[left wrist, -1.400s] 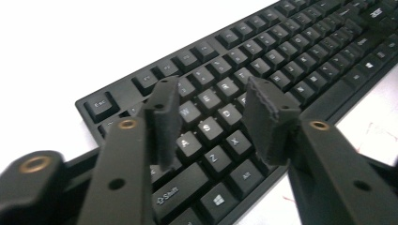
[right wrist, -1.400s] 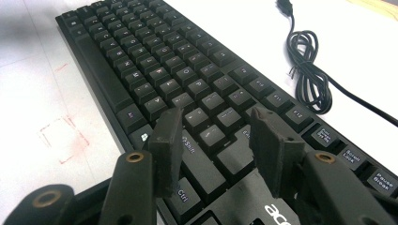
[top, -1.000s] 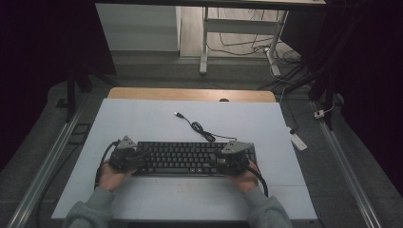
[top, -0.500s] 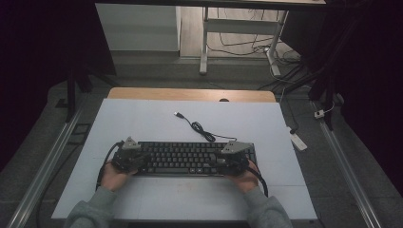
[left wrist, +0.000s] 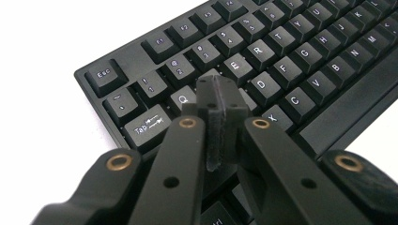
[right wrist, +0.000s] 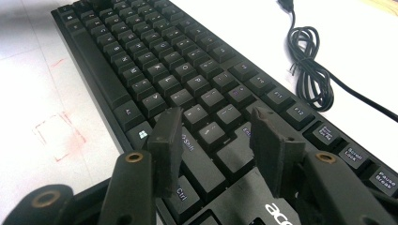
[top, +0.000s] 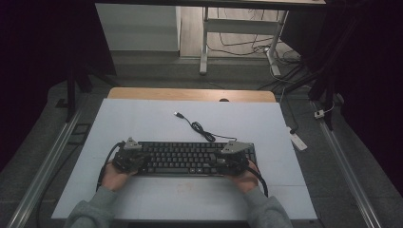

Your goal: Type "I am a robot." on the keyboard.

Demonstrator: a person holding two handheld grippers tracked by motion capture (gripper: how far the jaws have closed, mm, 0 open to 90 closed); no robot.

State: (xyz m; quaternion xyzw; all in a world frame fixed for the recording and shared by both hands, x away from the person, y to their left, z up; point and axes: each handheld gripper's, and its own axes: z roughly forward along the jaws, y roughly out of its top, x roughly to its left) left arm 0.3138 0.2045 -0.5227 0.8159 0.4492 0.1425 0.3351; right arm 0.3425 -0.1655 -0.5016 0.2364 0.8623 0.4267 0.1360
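hovering over keyboard (left wrist: pixel 300 61): left tongs (left wrist: pixel 220 98) closed, right tongs (right wrist: pixel 218 133) apart.

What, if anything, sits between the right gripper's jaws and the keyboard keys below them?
Nothing visible. The right gripper hangs with jaws apart directly over the keyboard near its Shift and Enter keys; the coiled cable lies off to the side on the table.
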